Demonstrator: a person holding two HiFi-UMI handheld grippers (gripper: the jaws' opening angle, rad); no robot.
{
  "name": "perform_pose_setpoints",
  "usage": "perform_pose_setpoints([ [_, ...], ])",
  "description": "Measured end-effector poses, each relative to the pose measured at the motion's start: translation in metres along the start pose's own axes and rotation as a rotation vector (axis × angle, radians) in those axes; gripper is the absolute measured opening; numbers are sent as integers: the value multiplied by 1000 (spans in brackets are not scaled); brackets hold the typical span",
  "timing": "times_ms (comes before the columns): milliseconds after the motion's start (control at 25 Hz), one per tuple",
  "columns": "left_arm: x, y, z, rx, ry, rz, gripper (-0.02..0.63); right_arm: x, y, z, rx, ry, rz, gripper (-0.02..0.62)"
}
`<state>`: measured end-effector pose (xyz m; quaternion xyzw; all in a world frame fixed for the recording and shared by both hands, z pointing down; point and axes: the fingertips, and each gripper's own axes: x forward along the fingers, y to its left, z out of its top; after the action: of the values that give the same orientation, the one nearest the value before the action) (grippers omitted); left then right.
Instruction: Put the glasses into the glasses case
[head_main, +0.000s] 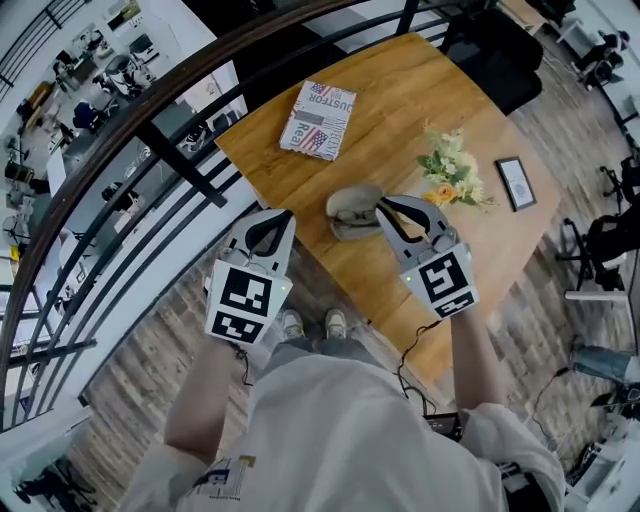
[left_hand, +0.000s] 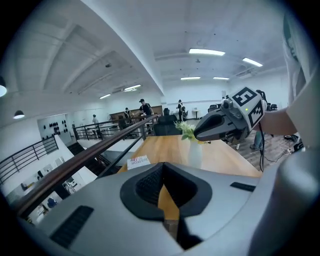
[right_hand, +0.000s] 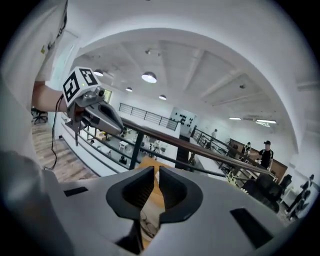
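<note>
The left gripper's jaws meet at the tips, empty, and the right gripper's stand a thin slit apart, also empty, both held above the table, where the glasses lie at the grey case.

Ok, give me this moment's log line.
left gripper: shut, empty | right gripper: jaws slightly apart | both above table | glasses case: on table | glasses: visible beneath right gripper
</note>
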<state>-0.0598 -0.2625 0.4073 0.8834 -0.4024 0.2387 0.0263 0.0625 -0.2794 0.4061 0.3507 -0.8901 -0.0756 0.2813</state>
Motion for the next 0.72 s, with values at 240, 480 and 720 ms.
perform_pose_setpoints([
  [240, -36, 0, 48, 66, -102, 30, 17, -54, -17, 45, 119, -188, -115, 41],
  [480, -69, 0, 85, 67, -192, 61, 17, -110, -28, 83, 206, -332, -194, 32],
  [720, -94, -7, 108, 98, -257, 77, 17, -145, -12, 113, 172, -405, -209, 31],
])
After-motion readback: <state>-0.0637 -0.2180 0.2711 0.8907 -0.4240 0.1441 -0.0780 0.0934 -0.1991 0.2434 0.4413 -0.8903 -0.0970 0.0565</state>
